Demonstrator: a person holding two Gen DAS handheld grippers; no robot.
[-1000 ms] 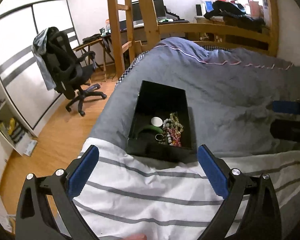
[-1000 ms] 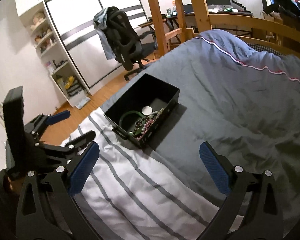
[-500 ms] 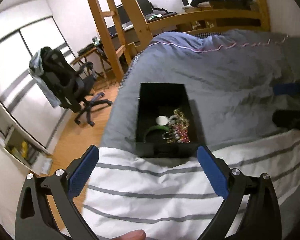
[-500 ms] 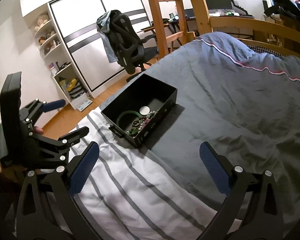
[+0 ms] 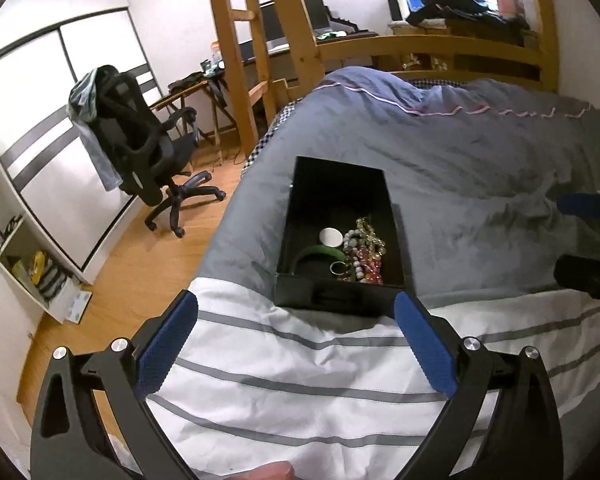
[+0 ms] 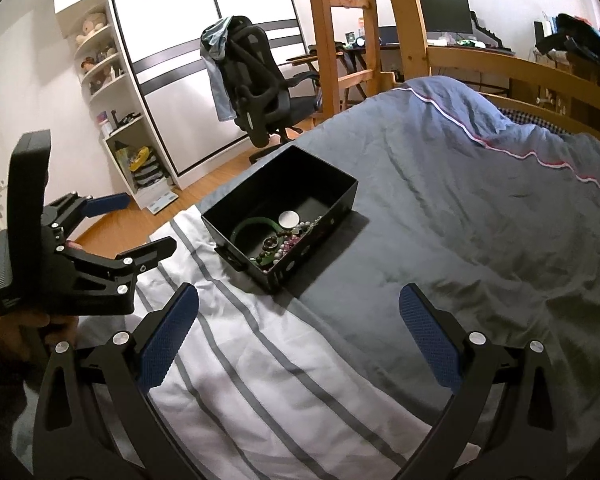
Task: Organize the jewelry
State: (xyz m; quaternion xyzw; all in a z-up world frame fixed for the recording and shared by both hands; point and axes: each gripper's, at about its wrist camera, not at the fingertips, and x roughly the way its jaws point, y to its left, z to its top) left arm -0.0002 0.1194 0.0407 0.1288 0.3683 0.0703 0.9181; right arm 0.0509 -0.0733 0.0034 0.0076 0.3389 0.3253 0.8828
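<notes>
Left wrist view: your left gripper point(image 5: 296, 352) gapes wide, empty; the black box point(image 5: 337, 240) of jewelry point(image 5: 360, 250) lies straight ahead, long axis running away. Right wrist view: your right gripper point(image 6: 300, 332), equally spread and empty, sees it ahead-left.

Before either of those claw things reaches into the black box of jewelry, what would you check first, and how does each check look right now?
1. Left gripper fingers spread, empty: ok.
2. Right gripper fingers spread, empty: ok.
3. Black box open, nothing covering it: ok.
4. Green bangle, white disc, beaded bracelets in view: ok.
5. Beads untangled: cannot tell.
6. Box steady on the soft duvet: cannot tell.
</notes>
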